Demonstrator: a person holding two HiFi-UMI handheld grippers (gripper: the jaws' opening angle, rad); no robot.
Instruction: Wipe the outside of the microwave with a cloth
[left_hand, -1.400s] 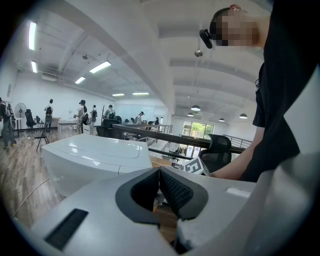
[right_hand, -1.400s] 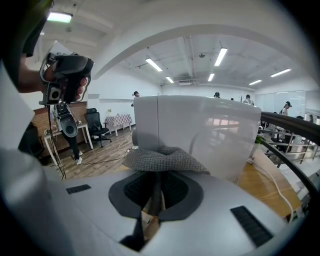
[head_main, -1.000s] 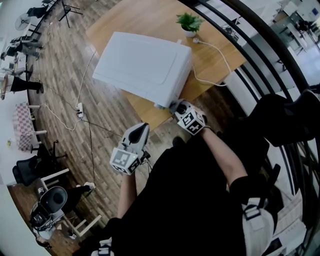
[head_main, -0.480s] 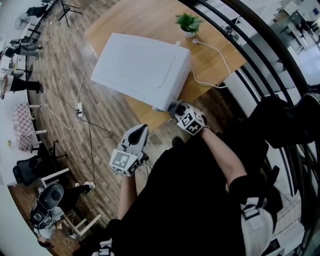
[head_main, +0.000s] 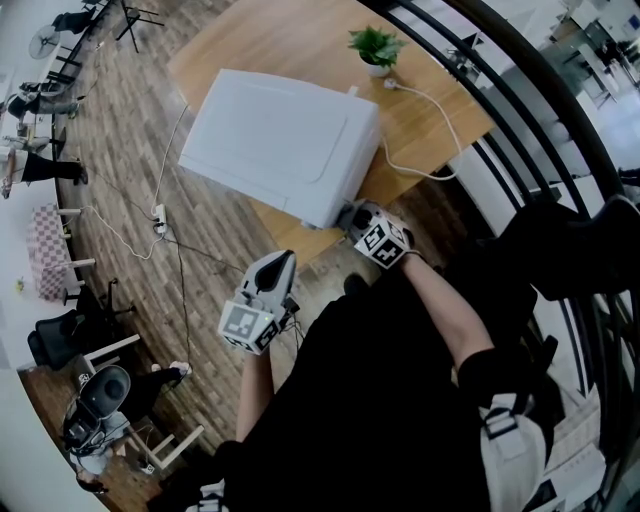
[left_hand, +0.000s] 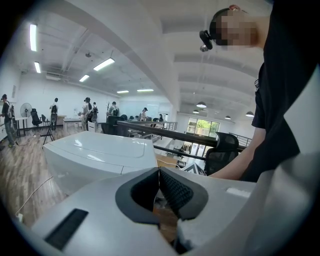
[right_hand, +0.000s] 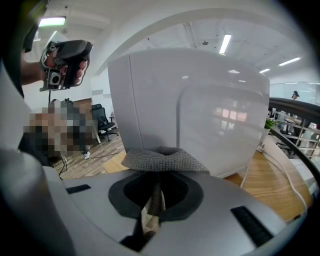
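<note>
The right claw (right_hand: 157, 189) is pinching a grey cloth (right_hand: 165, 159) by a fold, close against the lower near corner of the white microwave (head_main: 280, 140) on the tabletop (head_main: 425, 115). The cloth looks soft, light and limp (best held bunched); its wad lies crosswise of the jaws. The microwave's long axis runs across the tabletop, with a corner toward the person. The left claw (left_hand: 159, 186) is pressed together with nothing in it.
</note>
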